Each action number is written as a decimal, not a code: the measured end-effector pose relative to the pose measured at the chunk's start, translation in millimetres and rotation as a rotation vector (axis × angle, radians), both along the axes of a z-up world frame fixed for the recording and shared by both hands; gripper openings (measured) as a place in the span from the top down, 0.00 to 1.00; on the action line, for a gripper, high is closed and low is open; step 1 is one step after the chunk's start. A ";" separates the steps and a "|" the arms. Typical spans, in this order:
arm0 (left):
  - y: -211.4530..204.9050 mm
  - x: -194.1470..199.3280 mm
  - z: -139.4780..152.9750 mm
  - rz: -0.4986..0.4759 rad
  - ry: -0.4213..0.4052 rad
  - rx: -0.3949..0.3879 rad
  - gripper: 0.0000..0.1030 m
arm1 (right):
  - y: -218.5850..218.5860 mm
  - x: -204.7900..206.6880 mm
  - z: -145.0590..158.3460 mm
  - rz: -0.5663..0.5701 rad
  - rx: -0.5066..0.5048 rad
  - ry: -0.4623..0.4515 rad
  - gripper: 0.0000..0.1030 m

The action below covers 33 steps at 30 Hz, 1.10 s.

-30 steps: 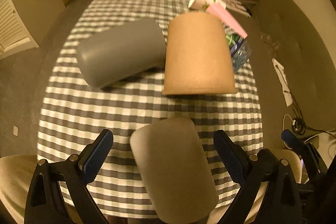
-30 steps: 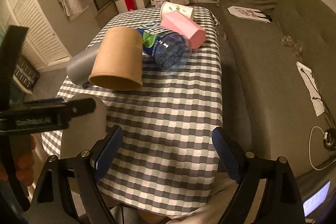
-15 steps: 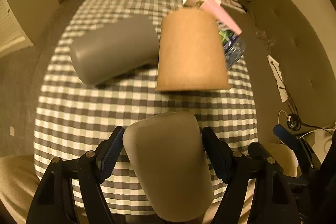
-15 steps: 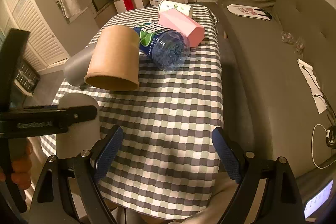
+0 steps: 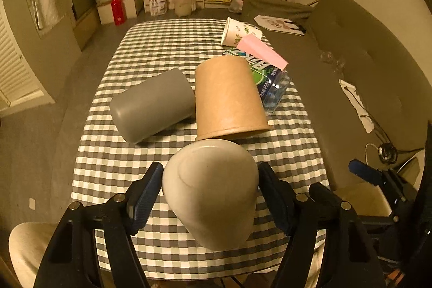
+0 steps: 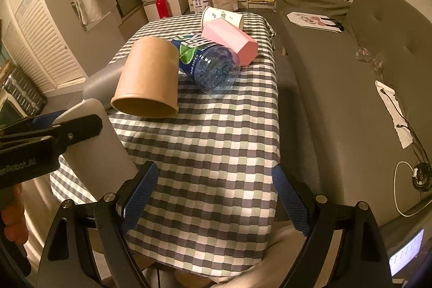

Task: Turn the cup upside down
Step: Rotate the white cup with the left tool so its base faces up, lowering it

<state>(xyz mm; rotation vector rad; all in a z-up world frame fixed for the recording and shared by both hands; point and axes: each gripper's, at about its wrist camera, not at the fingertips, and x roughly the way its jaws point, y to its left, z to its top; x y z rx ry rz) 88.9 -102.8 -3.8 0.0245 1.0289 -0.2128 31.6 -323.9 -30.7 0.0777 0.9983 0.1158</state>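
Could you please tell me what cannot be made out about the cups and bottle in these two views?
- Beige cup in the left gripper: its mouth faces the left wrist camera's bottom edge, hidden by its own body.
- Dark grey cup: mostly hidden behind the brown paper cup in the right wrist view.
- Water bottle: its cap end is hidden in both views.

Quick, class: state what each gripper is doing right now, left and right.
Left gripper: closed on the beige cup.
Right gripper: open, holding nothing.
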 end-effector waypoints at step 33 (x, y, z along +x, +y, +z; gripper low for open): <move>1.0 -18.6 -44.9 -0.053 -0.096 -0.007 0.29 | -5.3 -5.1 0.1 -0.026 -0.029 0.006 0.16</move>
